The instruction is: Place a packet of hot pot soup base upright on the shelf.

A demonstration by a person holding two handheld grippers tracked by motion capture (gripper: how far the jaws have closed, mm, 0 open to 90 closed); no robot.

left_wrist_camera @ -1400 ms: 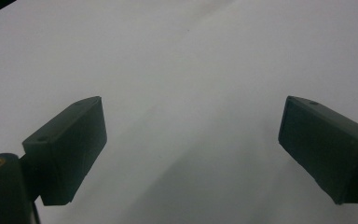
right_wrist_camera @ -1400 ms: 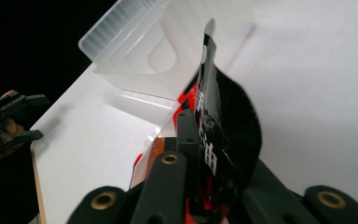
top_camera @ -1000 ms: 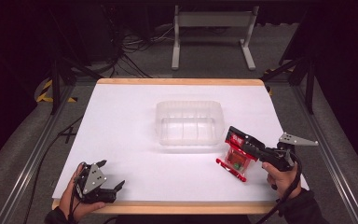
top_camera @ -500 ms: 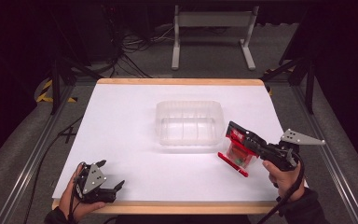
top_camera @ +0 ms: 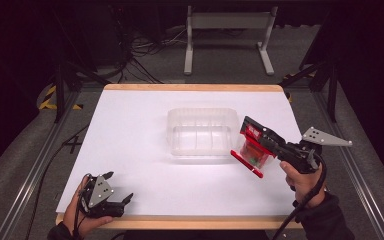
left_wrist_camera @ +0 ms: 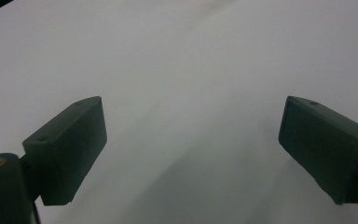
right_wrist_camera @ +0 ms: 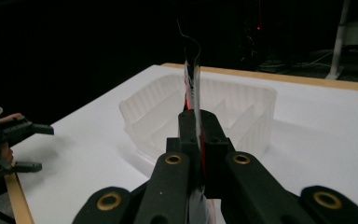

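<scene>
A clear plastic tray [top_camera: 202,132] with dividers sits in the middle of the white table [top_camera: 130,130]. My right gripper [top_camera: 258,141] is shut on a red and black packet [top_camera: 252,149], held in the air just off the tray's right side. In the right gripper view the packet [right_wrist_camera: 192,86] stands edge-on between the jaws, with the tray [right_wrist_camera: 168,107] right behind it. My left gripper [top_camera: 119,189] rests at the table's front left corner, open and holding nothing. In the left gripper view its fingers [left_wrist_camera: 70,144] stand wide apart over bare white table.
The table's wooden front edge [top_camera: 190,223] runs close under my left hand. Metal rails [top_camera: 35,165] flank both sides of the table. Cables and a grey stand [top_camera: 227,35] lie on the floor beyond the far edge.
My right gripper has lifted the packet off the table and carried it a little up and toward the tray. The left gripper has stayed put.
</scene>
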